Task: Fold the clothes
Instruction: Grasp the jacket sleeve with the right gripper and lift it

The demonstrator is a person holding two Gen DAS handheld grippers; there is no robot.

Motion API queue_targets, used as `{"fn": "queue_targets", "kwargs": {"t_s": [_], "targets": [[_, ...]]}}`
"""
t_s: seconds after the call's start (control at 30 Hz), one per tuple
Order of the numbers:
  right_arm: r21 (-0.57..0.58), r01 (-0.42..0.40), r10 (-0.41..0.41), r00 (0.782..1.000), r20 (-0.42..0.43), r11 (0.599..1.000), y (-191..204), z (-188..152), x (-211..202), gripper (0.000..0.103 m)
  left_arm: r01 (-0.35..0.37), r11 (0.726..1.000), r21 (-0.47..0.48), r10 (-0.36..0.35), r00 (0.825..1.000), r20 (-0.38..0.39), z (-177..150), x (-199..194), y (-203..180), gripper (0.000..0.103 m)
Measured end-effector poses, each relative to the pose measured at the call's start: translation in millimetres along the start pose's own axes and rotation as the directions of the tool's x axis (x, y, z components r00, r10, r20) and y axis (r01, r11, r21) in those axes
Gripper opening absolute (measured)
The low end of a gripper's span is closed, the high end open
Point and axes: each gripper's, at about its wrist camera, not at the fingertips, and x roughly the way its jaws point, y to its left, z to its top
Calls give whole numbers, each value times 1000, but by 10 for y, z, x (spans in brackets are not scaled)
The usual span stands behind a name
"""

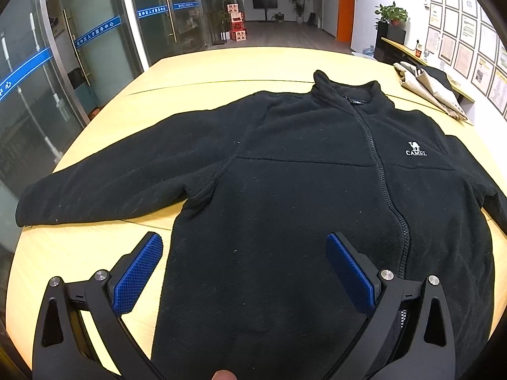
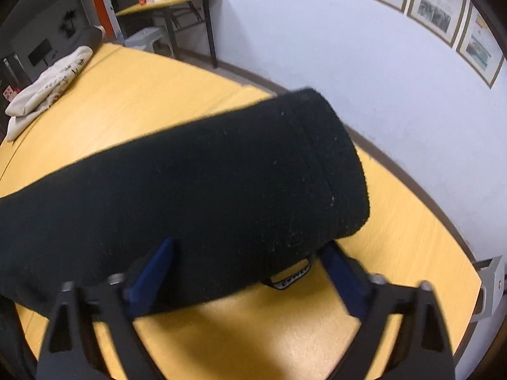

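Observation:
A black fleece jacket [image 1: 301, 183] with a white CAMEL logo lies flat, zipped, front up, on the yellow wooden table [image 1: 196, 72]. Its left sleeve stretches out to the left. My left gripper [image 1: 244, 247] is open and hovers above the jacket's lower left hem, touching nothing. In the right wrist view the jacket's right sleeve [image 2: 196, 190] lies across the table [image 2: 158, 95], cuff toward the right. My right gripper [image 2: 247, 253] is open, with its blue pads either side of the sleeve's near edge close to the cuff. A small label tab [image 2: 290, 280] peeks out under the sleeve.
A beige folded garment [image 1: 427, 85] lies at the table's far right corner; it also shows in the right wrist view [image 2: 47, 85]. Glass doors stand to the left. A white wall with framed papers runs close behind the table's right edge.

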Motion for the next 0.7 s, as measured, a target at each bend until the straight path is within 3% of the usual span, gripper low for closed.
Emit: {"fn": "queue_targets", "kwargs": {"t_s": [0.07, 0.2, 0.27, 0.33, 0.43, 0.53, 0.6, 0.7], "targets": [[3, -16, 16, 1000, 7, 1000, 29, 12, -12, 24, -4, 1000, -3, 4, 1000, -1, -7, 3, 33, 103], [11, -10, 9, 998, 56, 1000, 122, 66, -88, 14, -11, 1000, -11, 11, 1000, -2, -24, 15, 115, 103], [23, -21, 18, 991, 133, 1000, 200, 140, -262, 13, -13, 1000, -15, 13, 1000, -1, -28, 20, 173, 103], [3, -38, 36, 970, 241, 999, 385, 219, -575, 13, -14, 1000, -22, 15, 1000, 6, -26, 10, 238, 103], [-102, -82, 116, 907, 405, 991, 934, 374, -1199, 13, -3, 999, -47, 4, 1000, 12, -30, 11, 347, 103], [-269, -155, 277, 812, 513, 951, 1822, 451, -1875, 13, 6, 998, -63, -5, 1000, 11, -69, 17, 419, 103], [-403, -183, 394, 745, 538, 897, 2486, 303, -2322, 13, 8, 998, -69, -7, 1000, 10, -102, 15, 464, 103], [-600, -201, 562, 655, 505, 774, 3577, -79, -2825, 13, 6, 997, -83, -5, 1000, 11, -157, -17, 568, 103]]}}
